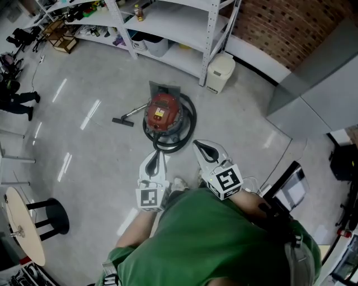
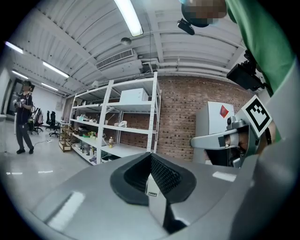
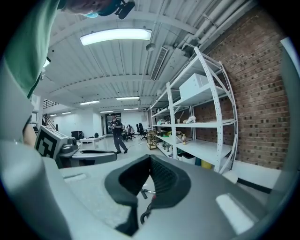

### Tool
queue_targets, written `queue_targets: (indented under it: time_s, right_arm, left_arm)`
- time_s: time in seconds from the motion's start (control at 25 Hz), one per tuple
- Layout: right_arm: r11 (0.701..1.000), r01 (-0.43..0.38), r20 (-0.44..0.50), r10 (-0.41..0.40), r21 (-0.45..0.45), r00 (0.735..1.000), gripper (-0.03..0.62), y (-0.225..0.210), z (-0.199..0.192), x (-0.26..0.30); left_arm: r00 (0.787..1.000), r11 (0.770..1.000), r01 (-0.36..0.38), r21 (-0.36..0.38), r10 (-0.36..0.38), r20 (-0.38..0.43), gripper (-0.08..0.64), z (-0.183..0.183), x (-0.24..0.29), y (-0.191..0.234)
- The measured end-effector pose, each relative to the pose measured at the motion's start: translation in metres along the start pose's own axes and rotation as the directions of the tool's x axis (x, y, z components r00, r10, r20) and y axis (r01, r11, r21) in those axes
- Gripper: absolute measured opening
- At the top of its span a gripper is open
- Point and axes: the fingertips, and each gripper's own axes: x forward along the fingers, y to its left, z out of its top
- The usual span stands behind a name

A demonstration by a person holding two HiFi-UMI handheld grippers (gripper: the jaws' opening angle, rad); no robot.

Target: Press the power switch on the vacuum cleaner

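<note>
A white steel shelving unit [image 1: 168,33] stands along the brick wall [image 1: 279,28]. A white lidded bin [image 1: 220,72] sits on the grey floor [image 1: 84,145], just beside the unit's end post. A grey tub [image 1: 156,46] sits low in the unit; a bottle [image 1: 138,12] stands upright on a shelf above. A white box [image 2: 134,96] rests on the top shelf. A black stool [image 1: 53,215] stands beside a round tabletop [image 1: 25,226]. A person in dark clothing [image 2: 22,117] stands well apart from the shelving.

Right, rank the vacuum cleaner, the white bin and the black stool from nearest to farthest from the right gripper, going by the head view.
1. Vacuum cleaner: on the floor just ahead and left of the right gripper.
2. White bin: further ahead, at the foot of the shelving.
3. Black stool: far off to the left, beside the round table.
</note>
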Motion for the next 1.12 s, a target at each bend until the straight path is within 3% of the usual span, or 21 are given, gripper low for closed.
queue_targets:
  time_s: [0.48,1.12]
  right_arm:
    - [1.0,0.013,0.003,-0.013,-0.004,1.0,0.002,-0.01,-0.005,-0.012]
    - [1.0,-0.027,0.018,0.027,-0.003,0.999,0.002,-0.018,-0.004,-0.009]
  left_arm:
    - [0.999,0.999,0.042,-0.005,-0.042,-0.003,0.006,-0.008,0.014,-0.023]
    - [1.0,1.0,0.021,0.011,-0.021,-0.008,0.006,-0.007,0.025,-0.033]
